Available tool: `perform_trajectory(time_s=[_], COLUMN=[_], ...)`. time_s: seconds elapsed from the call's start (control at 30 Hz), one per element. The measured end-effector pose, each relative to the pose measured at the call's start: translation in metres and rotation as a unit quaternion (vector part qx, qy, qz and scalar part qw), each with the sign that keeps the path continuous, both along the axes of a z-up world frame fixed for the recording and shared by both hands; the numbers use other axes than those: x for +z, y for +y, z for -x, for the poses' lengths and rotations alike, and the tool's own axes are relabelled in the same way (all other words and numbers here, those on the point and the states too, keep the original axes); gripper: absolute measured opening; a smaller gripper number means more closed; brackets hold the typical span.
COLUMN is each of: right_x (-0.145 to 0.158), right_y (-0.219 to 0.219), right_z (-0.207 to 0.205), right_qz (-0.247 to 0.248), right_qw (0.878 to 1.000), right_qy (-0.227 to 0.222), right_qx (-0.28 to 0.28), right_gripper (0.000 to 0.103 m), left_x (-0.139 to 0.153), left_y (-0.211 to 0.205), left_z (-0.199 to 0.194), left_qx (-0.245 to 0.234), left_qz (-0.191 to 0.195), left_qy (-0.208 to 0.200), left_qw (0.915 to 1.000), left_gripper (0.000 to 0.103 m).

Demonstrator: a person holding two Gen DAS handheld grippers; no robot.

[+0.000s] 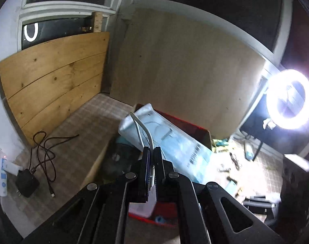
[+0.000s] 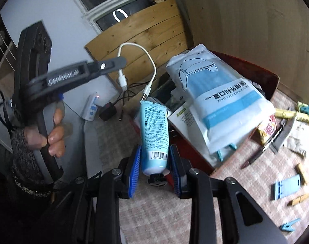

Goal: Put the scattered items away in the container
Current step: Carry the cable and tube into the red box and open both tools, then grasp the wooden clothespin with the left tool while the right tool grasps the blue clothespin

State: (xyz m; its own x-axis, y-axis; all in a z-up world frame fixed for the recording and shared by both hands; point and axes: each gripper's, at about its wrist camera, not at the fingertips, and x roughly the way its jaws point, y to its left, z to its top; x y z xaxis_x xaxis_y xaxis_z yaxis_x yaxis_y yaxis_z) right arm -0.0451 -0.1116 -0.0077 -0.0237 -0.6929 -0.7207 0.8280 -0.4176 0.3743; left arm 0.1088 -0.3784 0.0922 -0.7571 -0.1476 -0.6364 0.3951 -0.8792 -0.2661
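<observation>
My left gripper (image 1: 152, 152) is shut on a short white cable (image 1: 141, 129) that arcs up from its fingertips, above the near end of the red box (image 1: 197, 131). In the right wrist view a person's hand holds that left gripper (image 2: 120, 62), and the white cable (image 2: 151, 61) dangles from it in a loop over the box's left end. My right gripper (image 2: 155, 152) is shut on a light blue tube (image 2: 154, 130), cap toward the camera, in front of the red box (image 2: 256, 69). A large face mask pack (image 2: 221, 95) leans out of the box over other items.
Clothespins (image 2: 298, 199), a pen (image 2: 262, 150), a blue clip (image 2: 286, 187) and snack packets (image 2: 268, 130) lie on the checked cloth to the right. A power strip (image 1: 0, 172), black charger (image 1: 26, 183) and black cord sit left, before a wooden board (image 1: 53, 77). A ring light (image 1: 289, 99) glares right.
</observation>
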Motion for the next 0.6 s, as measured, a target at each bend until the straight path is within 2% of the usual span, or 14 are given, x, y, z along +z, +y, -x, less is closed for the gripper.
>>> perform_trajectory(time_s=[0.03,0.07,0.1,0.23,0.43,0.5,0.6], right_x=[0.001,0.003,0.004,0.014,0.022,0.022,0.017], right_y=[0.003,0.006,0.009,0.031,0.089,0.108,0.15], right_z=[0.002,0.005,0.007,0.016,0.036,0.042,0.051], right_qz=[0.003,0.005,0.008,0.024,0.042,0.039,0.036], right_qw=[1.0,1.0,1.0,0.999,0.993,0.989,0.981], right_qy=[-0.001,-0.002,-0.003,0.005,0.012,0.019,0.02], right_qx=[-0.006,-0.013,-0.019,-0.045,-0.114,-0.141,-0.19], right_gripper=[0.039,0.044,0.046,0.046,0.046,0.046,0.046], left_x=[-0.005,-0.009,-0.014,-0.02,-0.018,-0.015,-0.014], left_y=[-0.003,-0.005,-0.008,-0.007,0.003,0.014,0.043], left_z=[0.006,0.012,0.017,0.014,0.003,0.001,0.009], left_qx=[-0.003,-0.005,-0.008,-0.011,-0.021,-0.03,-0.069], left_qz=[-0.005,-0.01,-0.015,-0.021,-0.026,-0.025,-0.025], left_qy=[-0.008,-0.015,-0.023,-0.022,-0.017,-0.015,-0.015], left_qw=[1.0,0.9998,0.9996,0.9995,0.9993,0.9991,0.9972], left_gripper=[0.023,0.031,0.038,0.038,0.038,0.038,0.038])
